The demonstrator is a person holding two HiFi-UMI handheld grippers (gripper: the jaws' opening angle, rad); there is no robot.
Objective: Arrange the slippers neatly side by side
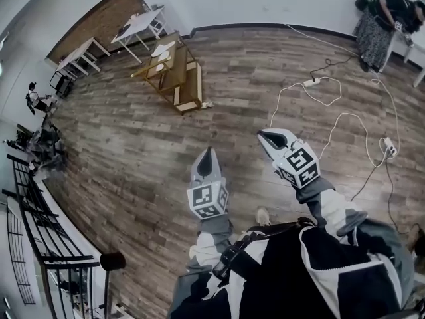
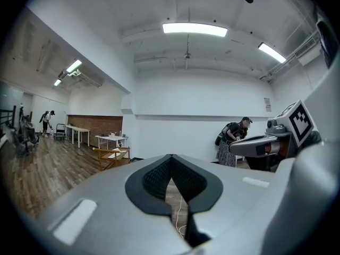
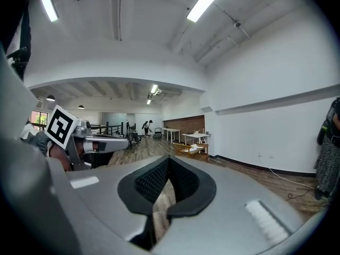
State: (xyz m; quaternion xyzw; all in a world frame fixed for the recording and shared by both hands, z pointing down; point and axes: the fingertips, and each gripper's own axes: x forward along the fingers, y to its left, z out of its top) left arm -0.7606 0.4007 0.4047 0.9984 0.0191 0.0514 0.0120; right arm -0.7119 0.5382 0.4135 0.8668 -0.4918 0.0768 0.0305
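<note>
A low wooden rack point(image 1: 176, 75) stands far off on the plank floor, with pale things point(image 1: 161, 50) on its top shelf that may be the slippers; they are too small to tell. The same rack point(image 2: 111, 155) shows at a distance in the left gripper view, and the rack point(image 3: 194, 150) also in the right gripper view. My left gripper point(image 1: 207, 155) hangs over bare floor, shut and empty. My right gripper point(image 1: 267, 137) is beside it, slightly further forward, also shut with nothing in it. Both point roughly level toward the room.
White cables and power strips point(image 1: 312, 82) trail across the floor at the right. A person point(image 1: 382, 18) stands by the far right wall. White tables point(image 1: 136, 25) line the back left. A black railing point(image 1: 33, 218) runs along the left edge.
</note>
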